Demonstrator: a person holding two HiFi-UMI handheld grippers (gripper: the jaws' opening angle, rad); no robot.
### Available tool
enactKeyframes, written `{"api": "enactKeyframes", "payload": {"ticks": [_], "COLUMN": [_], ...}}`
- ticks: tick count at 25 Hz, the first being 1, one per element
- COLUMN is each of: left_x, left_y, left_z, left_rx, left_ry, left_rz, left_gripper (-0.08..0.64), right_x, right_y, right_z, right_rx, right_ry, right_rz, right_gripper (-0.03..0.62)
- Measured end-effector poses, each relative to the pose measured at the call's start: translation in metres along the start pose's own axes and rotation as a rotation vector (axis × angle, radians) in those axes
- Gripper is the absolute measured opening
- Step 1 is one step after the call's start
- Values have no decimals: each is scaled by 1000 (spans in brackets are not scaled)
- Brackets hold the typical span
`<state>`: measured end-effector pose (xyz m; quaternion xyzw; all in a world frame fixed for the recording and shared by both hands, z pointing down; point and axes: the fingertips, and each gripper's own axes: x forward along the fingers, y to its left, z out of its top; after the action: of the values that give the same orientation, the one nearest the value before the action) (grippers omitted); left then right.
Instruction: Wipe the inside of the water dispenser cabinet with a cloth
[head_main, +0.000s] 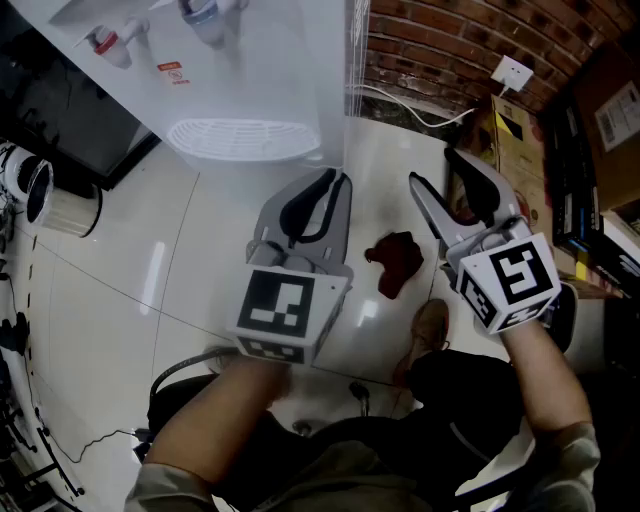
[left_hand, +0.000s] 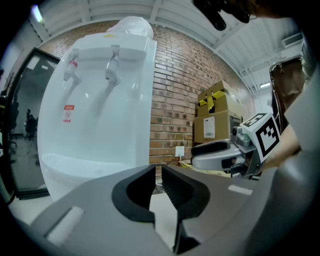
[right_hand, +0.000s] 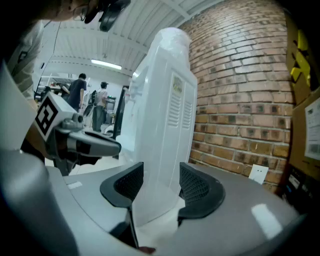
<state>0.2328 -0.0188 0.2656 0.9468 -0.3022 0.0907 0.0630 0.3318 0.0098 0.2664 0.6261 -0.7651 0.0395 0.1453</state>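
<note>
white floor holds a red cloth; left gripper fingers closed, right gripper fingers open.

The left gripper, jaws drawn together on nothing, faces a white dispenser at left, with a brick wall and boxes behind and the right gripper at right.

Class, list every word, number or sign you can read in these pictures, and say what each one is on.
No text can be read.
Red label on the dispenser: too small.
White label on the box: blurred.
Sticker on the dispenser's side: blurred.
Cube markers: patterns, no words.
</note>
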Motion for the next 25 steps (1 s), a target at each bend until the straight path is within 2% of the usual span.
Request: {"api": "enactKeyframes", "payload": {"ticks": [6, 11, 15, 21, 25], "left_x": [21, 30, 30, 16, 1], "left_y": [11, 18, 18, 26, 29], "left_z": [-42, -73, -95, -94, -87], "left_rx": [10, 25, 23, -28, -46], "left_ry": [61, 135, 196, 201, 190], "left_rz": [35, 67, 74, 127, 164], "left_gripper": [38, 57, 57, 64, 66], "right_x": [40, 58, 63, 62, 63], "right_y": [8, 29, 42, 37, 42], "right_z": [-111, -214, -298, -393, -436], "right_rx": [-44, -48, -28, -6, -3], "right_ry": [208, 382, 521, 716, 818], "right_rz": [94, 211, 243, 249, 280], "right_gripper": [282, 345, 357, 358, 377]}}
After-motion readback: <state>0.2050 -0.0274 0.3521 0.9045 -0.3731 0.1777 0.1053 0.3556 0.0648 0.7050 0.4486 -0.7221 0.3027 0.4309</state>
